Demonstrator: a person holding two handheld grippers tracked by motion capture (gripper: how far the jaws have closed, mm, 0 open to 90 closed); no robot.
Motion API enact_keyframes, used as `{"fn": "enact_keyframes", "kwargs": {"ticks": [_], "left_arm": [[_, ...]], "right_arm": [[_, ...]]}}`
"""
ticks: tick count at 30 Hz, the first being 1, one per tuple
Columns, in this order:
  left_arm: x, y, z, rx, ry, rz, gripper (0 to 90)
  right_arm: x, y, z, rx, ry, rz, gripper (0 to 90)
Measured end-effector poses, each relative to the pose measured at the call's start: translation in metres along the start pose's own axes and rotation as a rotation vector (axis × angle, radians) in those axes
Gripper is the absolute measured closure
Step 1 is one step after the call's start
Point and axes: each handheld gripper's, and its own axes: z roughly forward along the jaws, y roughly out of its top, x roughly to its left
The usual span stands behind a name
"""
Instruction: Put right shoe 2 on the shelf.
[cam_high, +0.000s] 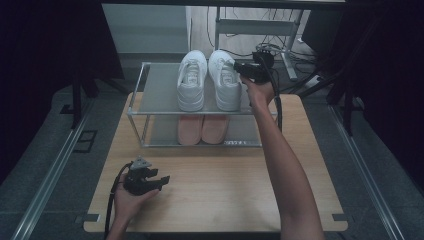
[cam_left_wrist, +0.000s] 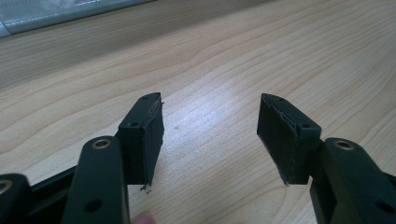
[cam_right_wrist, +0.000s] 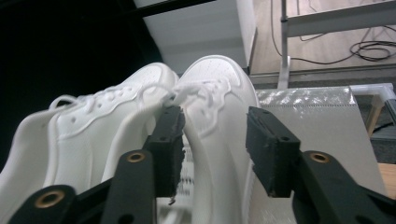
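Right gripper (cam_right_wrist: 212, 154) stood released astride the right white shoe (cam_high: 224, 80) on the rack (cam_high: 160, 95) — placing seemed done; next, withdraw clear.

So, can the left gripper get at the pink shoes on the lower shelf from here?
Probably yes: the left gripper is open over bare table, and the pink shoes sit at the rack's open front.

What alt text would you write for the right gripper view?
Two black tongs stand open astride the side wall of a white sneaker, its mate beside it at the left. Both sit on a grey shelf.
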Motion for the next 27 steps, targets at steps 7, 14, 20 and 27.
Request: {"fn": "enact_keyframes", "kwargs": {"ticks": [7, 14, 20, 27], "left_arm": [[-0.004, 0.001, 0.001, 0.006, 0.003, 0.011, 41.4], [-0.005, 0.001, 0.003, 0.018, 0.004, 0.018, 41.4], [-0.006, 0.0, 0.004, 0.026, 0.006, 0.017, 41.3], [-0.007, 0.0, 0.005, 0.029, 0.002, 0.018, 41.3]], "right_arm": [[-0.014, -0.014, -0.03, -0.007, 0.017, -0.037, 71.7], [-0.03, -0.029, -0.044, 0.04, 0.05, -0.055, 81.6], [-0.038, -0.045, -0.049, 0.067, 0.056, -0.086, 89.3], [-0.041, -0.053, -0.051, 0.075, 0.053, -0.101, 89.6]]}}
